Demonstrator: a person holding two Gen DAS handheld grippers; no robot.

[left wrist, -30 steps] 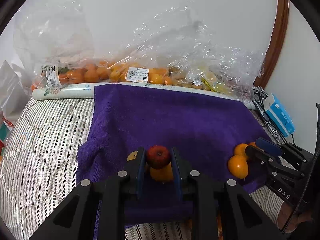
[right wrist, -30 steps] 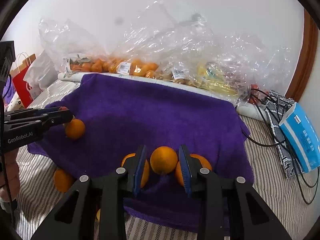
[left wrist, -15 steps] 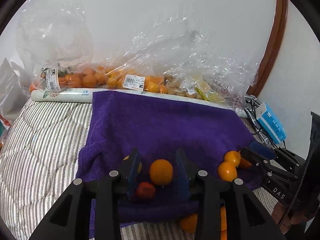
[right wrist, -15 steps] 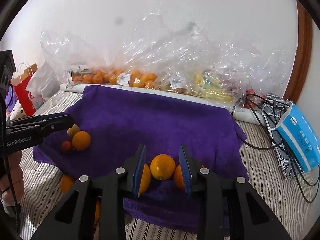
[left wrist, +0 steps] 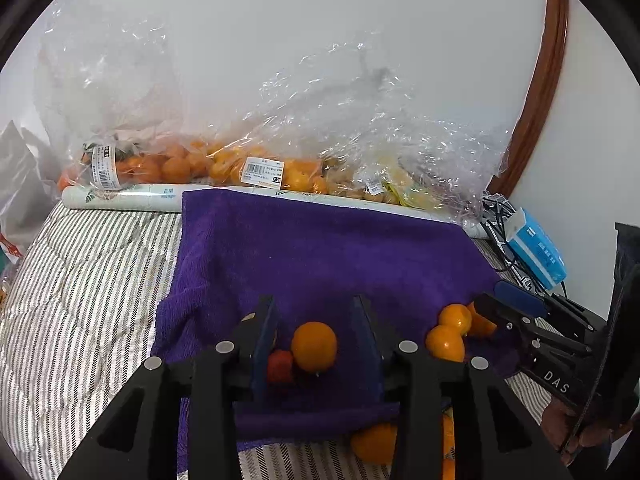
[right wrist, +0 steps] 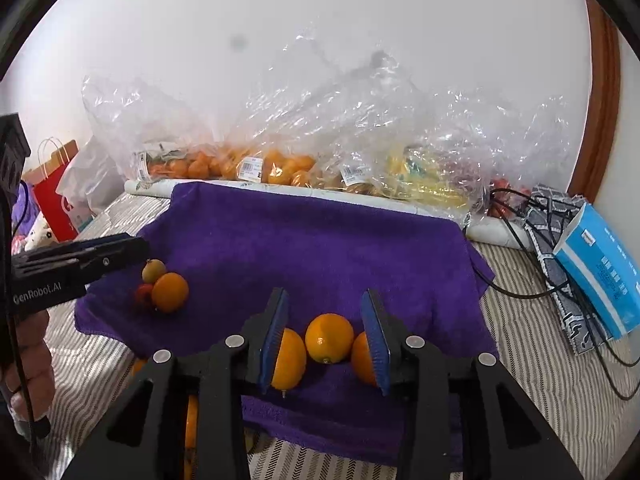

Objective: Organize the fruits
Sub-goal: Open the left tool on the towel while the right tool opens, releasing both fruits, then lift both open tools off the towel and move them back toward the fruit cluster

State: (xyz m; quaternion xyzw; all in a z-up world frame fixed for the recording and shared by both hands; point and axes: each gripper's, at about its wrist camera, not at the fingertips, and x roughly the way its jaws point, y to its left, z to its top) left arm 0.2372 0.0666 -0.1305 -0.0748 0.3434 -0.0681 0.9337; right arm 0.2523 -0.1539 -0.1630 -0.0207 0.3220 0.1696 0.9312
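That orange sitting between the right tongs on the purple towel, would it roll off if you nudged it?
Probably a little. The orange is round and lies free between the open right tongs, so a push should set it rolling. The soft purple towel would likely slow it, and the oranges flanking it could block a sideways roll.

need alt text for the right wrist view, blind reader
The right hand-held gripper, jaws open, frames an orange in a row of three on a purple towel. The left hand-held gripper hovers by a small fruit cluster; bagged fruit lines the wall.
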